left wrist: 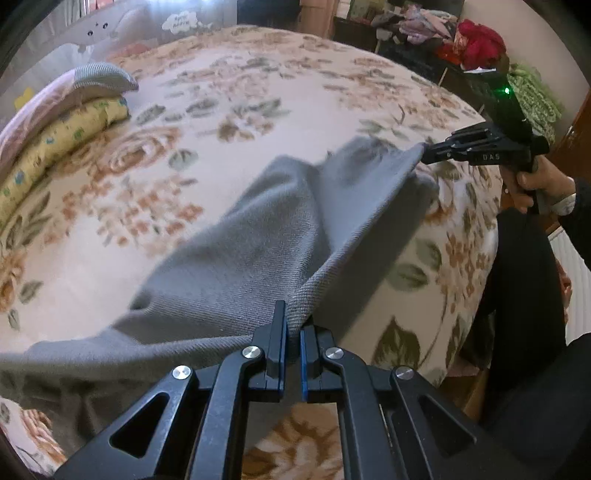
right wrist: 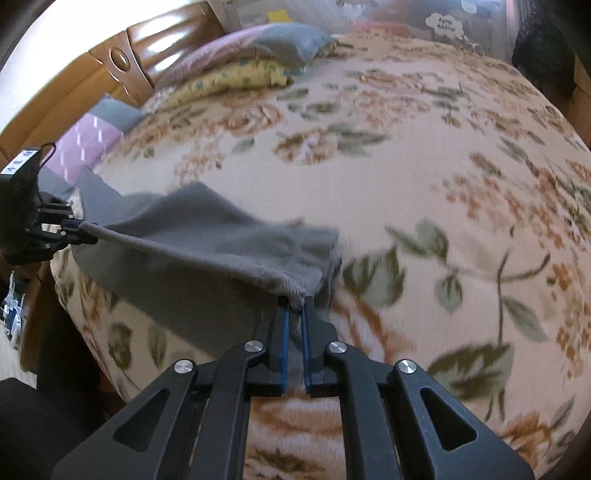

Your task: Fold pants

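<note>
The grey knit pants (left wrist: 240, 258) hang stretched above the floral bedspread (left wrist: 258, 92). My left gripper (left wrist: 293, 325) is shut on one end of the pants' edge. My right gripper (right wrist: 295, 304) is shut on the other end of that edge; the pants (right wrist: 192, 236) sag away from it toward the bed. The right gripper also shows in the left wrist view (left wrist: 424, 153), and the left gripper shows in the right wrist view (right wrist: 88, 230). The edge is taut between the two. The rest of the cloth droops onto the bed and is blurred.
Stacked pillows (left wrist: 74, 107) lie at the head of the bed, by the wooden headboard (right wrist: 110, 62). A cot with a mesh side (left wrist: 122, 26) stands behind the bed. Piled clothes (left wrist: 476, 40) sit at the far right. The bed's near edge (left wrist: 461, 295) is beside the person's dark legs.
</note>
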